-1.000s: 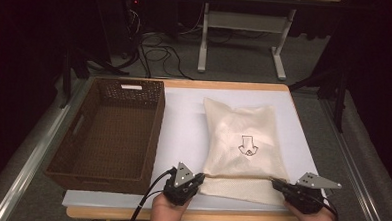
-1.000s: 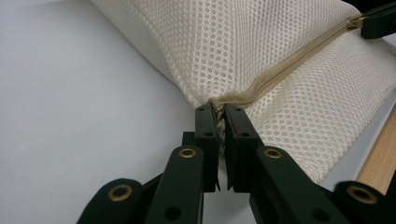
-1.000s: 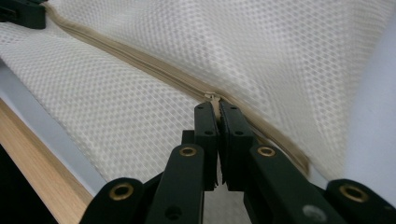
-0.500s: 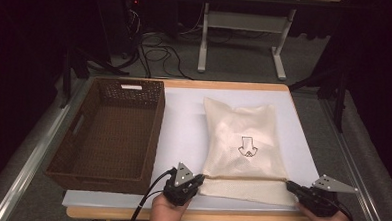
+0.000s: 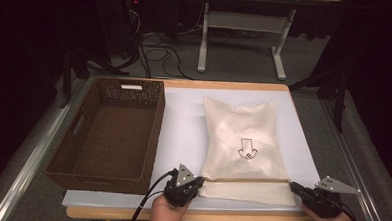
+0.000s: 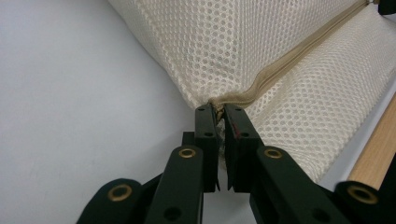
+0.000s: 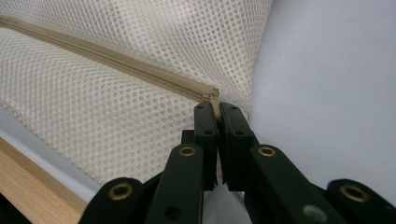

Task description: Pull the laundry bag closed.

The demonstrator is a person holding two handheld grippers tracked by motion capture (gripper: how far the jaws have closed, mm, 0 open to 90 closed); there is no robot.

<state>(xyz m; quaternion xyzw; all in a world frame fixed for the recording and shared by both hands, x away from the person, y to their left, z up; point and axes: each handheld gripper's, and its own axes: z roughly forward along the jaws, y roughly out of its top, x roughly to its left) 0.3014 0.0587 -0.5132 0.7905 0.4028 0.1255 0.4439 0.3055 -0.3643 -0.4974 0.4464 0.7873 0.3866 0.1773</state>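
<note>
A cream mesh bag (image 5: 243, 137) with a black arrow print lies flat on the white mat (image 5: 183, 120). Its beige zipper (image 5: 246, 180) runs across the near end. My left gripper (image 5: 199, 180) is shut on the bag's left corner, where the zipper ends (image 6: 215, 100). My right gripper (image 5: 292, 185) is shut on the zipper pull (image 7: 213, 97) at the bag's right edge. In the left gripper view the jaws (image 6: 219, 109) pinch the mesh and tape. In the right gripper view the jaws (image 7: 214, 106) close on the pull, and the zipper (image 7: 116, 63) behind it looks closed.
A brown wicker basket (image 5: 155, 134) stands on the left of the mat, apparently with nothing in it. The table's wooden front edge (image 5: 229, 218) runs just below both hands. Metal rails border the table on either side, with cables and a stand on the floor behind.
My right gripper has slid to the right along the zipper line, out to the bag's right edge. The left gripper and the bag have stayed put.
</note>
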